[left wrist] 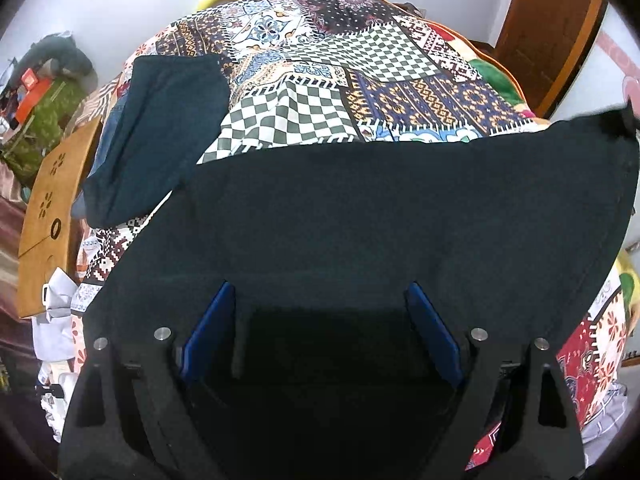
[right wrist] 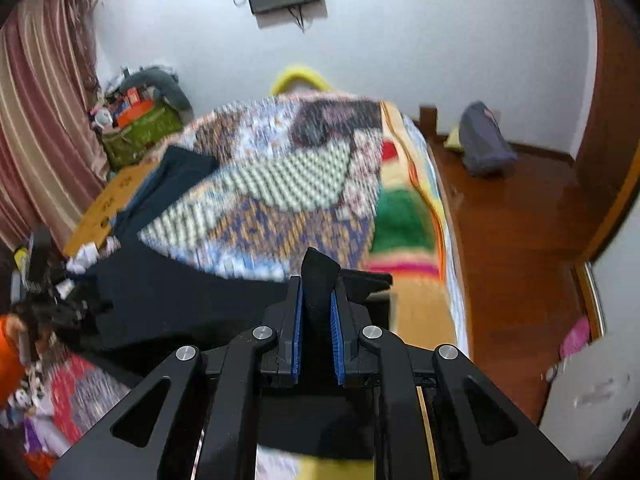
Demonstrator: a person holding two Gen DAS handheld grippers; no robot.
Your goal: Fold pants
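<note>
Pinching the pants (right wrist: 316, 280), right gripper (right wrist: 316, 316); left gripper (left wrist: 320, 320) gapes.

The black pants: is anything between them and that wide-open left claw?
Nothing visible. The left gripper hangs with jaws wide directly over the black pants, only open air between. The right gripper already pinches an edge.
</note>
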